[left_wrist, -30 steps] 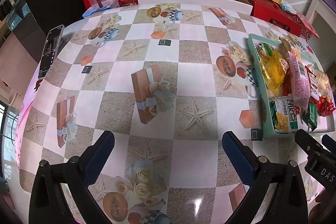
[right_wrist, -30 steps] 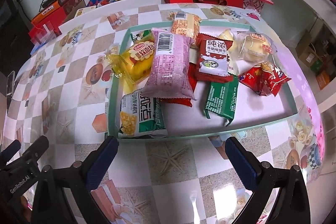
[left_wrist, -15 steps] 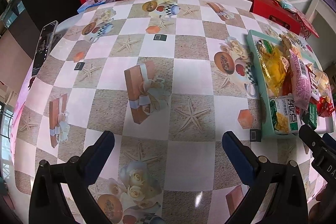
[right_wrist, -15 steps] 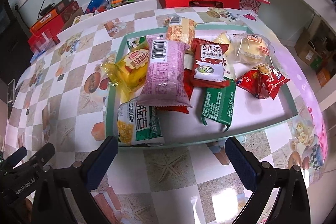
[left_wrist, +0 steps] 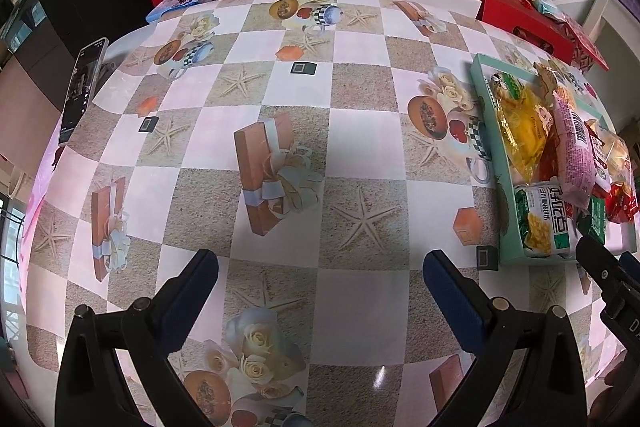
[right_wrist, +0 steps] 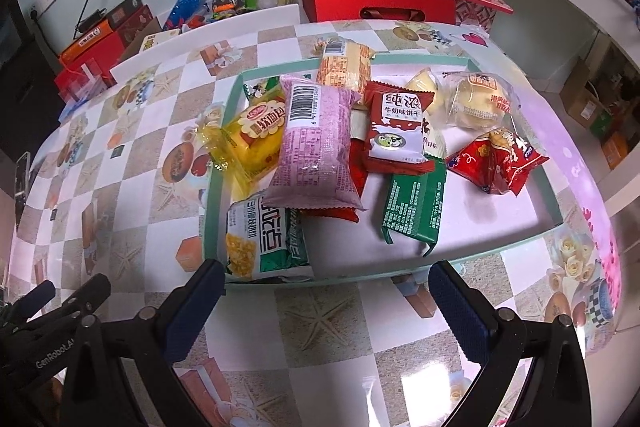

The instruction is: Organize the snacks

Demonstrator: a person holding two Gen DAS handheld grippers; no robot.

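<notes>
Both tongs are hanging with jaws apart and gripping nothing, the left gripper (left_wrist: 320, 263) sitting low in its frame over bare checked tablecloth (left_wrist: 360, 99), the right gripper (right_wrist: 322, 275) hovering at the near rim of the mint tray (right_wrist: 472, 259) where snack packets (right_wrist: 316, 143) are lying piled mid-frame

Worktop (left_wrist: 328, 131) under a checkered cloth printed with starfish, roses and gift boxes. Lying directly on it — a teal tray (right_wrist: 218, 163) of snack packets at frame centre, a dark phone (left_wrist: 82, 89) at far left edge.
</notes>
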